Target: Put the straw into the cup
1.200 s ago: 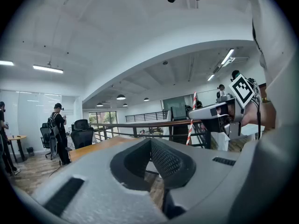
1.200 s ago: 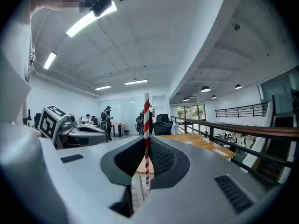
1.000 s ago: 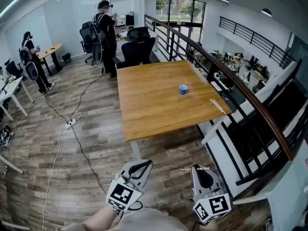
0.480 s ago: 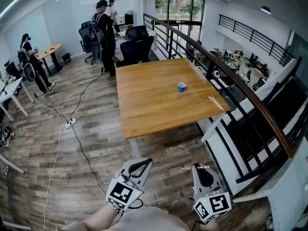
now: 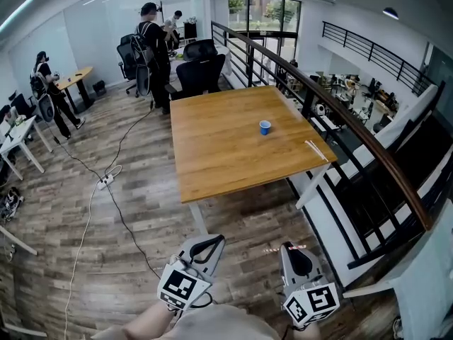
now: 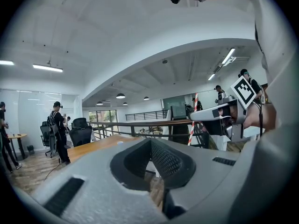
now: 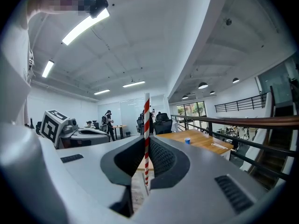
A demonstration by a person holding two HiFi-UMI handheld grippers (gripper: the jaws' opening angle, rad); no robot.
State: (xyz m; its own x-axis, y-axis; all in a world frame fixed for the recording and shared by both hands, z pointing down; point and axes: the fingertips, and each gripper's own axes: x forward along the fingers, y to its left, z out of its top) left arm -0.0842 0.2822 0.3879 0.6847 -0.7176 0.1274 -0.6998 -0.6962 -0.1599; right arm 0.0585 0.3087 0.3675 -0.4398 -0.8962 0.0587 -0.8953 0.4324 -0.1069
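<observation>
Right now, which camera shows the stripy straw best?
The right gripper view: the straw stands upright and close, clamped in the right hand-held gripper. The left gripper view shows it small and farther off. The head view shows only a tiny striped bit.

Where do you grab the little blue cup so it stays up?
I'd grip the blue cup low on its round side wall, coming in level from the near edge of the table. It stands upright, mouth open on top, so that keeps the mouth free for the straw.

No legible text, it seems.
</observation>
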